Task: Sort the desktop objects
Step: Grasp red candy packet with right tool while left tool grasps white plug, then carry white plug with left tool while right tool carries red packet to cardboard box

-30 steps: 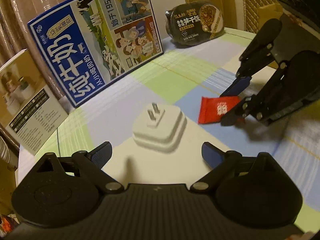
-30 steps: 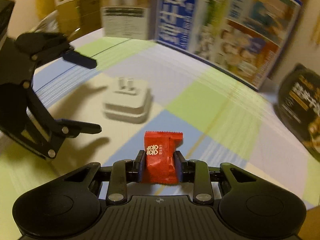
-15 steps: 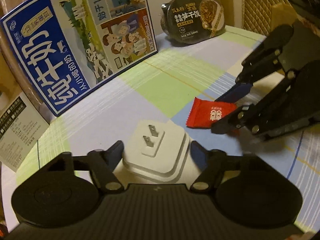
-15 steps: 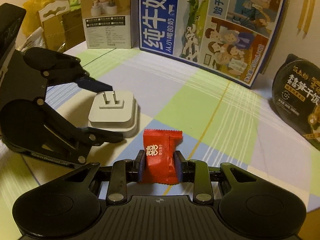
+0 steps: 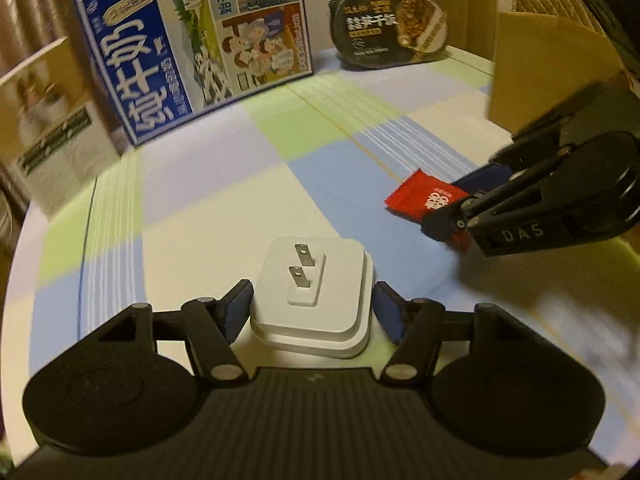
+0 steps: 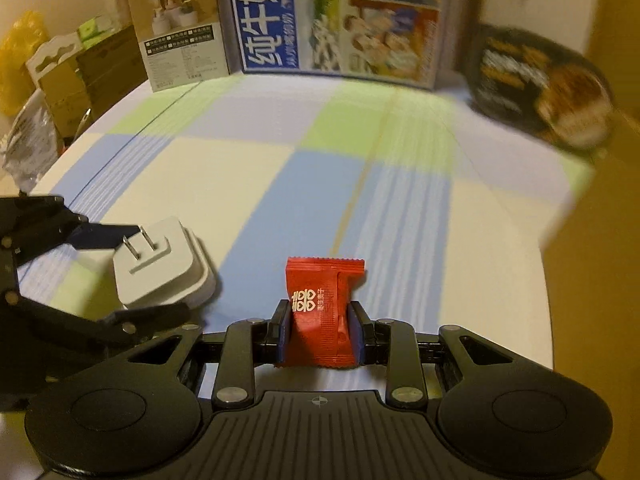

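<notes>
A white plug adapter [image 5: 320,320] with two metal prongs up sits between the blue pads of my left gripper [image 5: 312,294]. The jaws are closing, and both pads touch its sides. In the right wrist view the adapter [image 6: 160,264] hangs tilted in the left gripper [image 6: 148,272], low over the checked tablecloth [image 6: 280,160]. My right gripper [image 6: 318,316] is shut on a red candy packet [image 6: 320,292] with white print, held upright. From the left wrist view that packet [image 5: 416,198] sticks out of the right gripper [image 5: 452,204] at the right.
A blue milk carton box [image 5: 192,52] stands at the back, with a small product box [image 5: 52,128] to its left. A black ready-meal bowl [image 5: 388,28] leans at the back right. A brown cardboard box [image 5: 552,68] stands at the right. Clutter [image 6: 40,80] lies beyond the table's left edge.
The left jaws have closed from wide open onto the adapter, which now sits tilted instead of flat. Both grippers have shifted sideways, and the cardboard box has come into view on the right.
</notes>
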The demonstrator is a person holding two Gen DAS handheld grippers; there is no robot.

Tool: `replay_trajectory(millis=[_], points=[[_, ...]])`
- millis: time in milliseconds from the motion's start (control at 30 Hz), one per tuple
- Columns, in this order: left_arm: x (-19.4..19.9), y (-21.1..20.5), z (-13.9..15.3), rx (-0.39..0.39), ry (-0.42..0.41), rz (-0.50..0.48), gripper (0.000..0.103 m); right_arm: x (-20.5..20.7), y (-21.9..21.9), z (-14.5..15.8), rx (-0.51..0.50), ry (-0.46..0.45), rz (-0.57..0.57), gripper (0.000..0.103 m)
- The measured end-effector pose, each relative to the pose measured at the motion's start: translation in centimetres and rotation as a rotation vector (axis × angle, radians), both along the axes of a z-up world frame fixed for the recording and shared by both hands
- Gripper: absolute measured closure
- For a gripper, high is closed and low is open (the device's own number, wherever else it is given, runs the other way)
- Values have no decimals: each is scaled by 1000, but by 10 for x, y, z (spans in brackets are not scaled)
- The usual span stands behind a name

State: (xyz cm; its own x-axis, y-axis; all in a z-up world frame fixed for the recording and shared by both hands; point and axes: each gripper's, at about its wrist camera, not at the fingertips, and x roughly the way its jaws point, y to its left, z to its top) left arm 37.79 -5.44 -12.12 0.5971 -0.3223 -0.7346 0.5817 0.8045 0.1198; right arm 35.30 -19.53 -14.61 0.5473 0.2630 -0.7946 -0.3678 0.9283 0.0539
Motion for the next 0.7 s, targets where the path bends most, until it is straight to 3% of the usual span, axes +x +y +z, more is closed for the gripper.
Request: replay_trajectory(millis=[267,433,600,700], points=[[-114,-24,5,55,58,-53,43,-123,-34,8,25,22,-14,77],[-180,-26,13,-15,129,-10,43,-183,-56,10,26,15,-23,77],[-225,-29,7,-35,65,-25,42,-216,-65,5,14,-42,-2,77],[-229,-30,1,-21,41,-39,34,-225,-67,2,19,-84,-1,76]])
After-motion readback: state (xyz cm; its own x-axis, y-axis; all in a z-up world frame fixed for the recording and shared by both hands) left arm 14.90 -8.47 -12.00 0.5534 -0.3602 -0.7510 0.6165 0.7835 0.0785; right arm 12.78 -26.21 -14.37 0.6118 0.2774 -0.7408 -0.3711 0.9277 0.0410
